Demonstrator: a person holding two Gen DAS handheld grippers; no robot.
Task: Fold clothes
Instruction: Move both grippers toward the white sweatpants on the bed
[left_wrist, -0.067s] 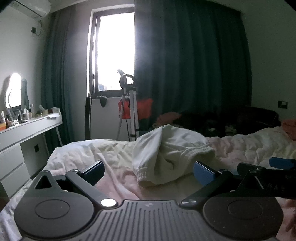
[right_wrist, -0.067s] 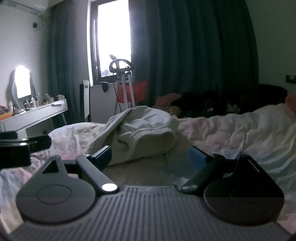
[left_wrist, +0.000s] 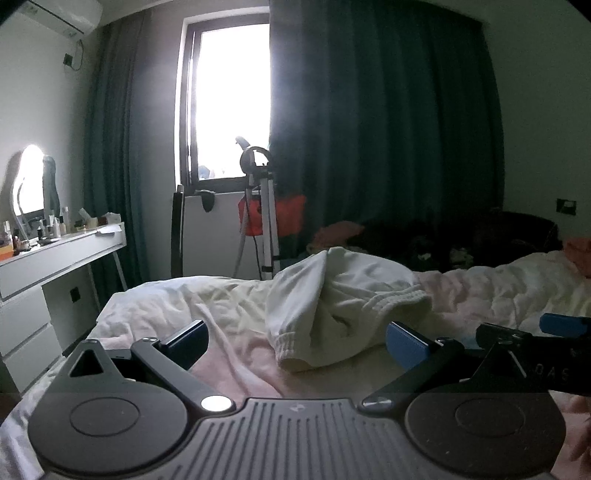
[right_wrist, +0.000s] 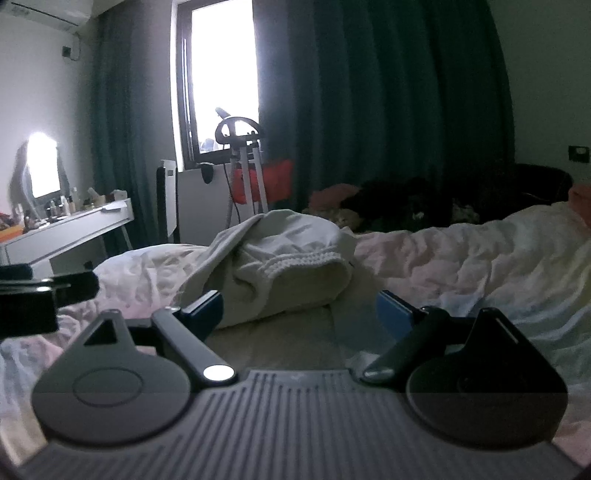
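1. The white garment (left_wrist: 343, 314) lay in a loose heap on the bed (left_wrist: 184, 306), in the middle of the scene, a little far from both grippers. A ribbed cuff or waistband (right_wrist: 306, 264) faced to the right and near side.
2. The left gripper (left_wrist: 295, 338) was released: its two blue fingertips stood wide apart, with only the bedding and the near edge of the garment between them. It grasped nothing.
3. The right gripper (right_wrist: 299, 310) was also released and empty. The garment was just beyond its left fingertip, not between the fingers.
4. The garment looked bunched, not flat and not in a neat stack, so I judged that the folding of this piece was not finished. Whether it waited to be spread out or was put down halfway through a fold, the pictures did not settle.
5. The next move would call for a hold on the cloth: both grippers needed to reach farther, each to one edge or corner, and to close on a single layer, because soft heaped fabric catches several layers easily.
6. The surface (left_wrist: 62, 254) at the far left held small bottles and played no part.
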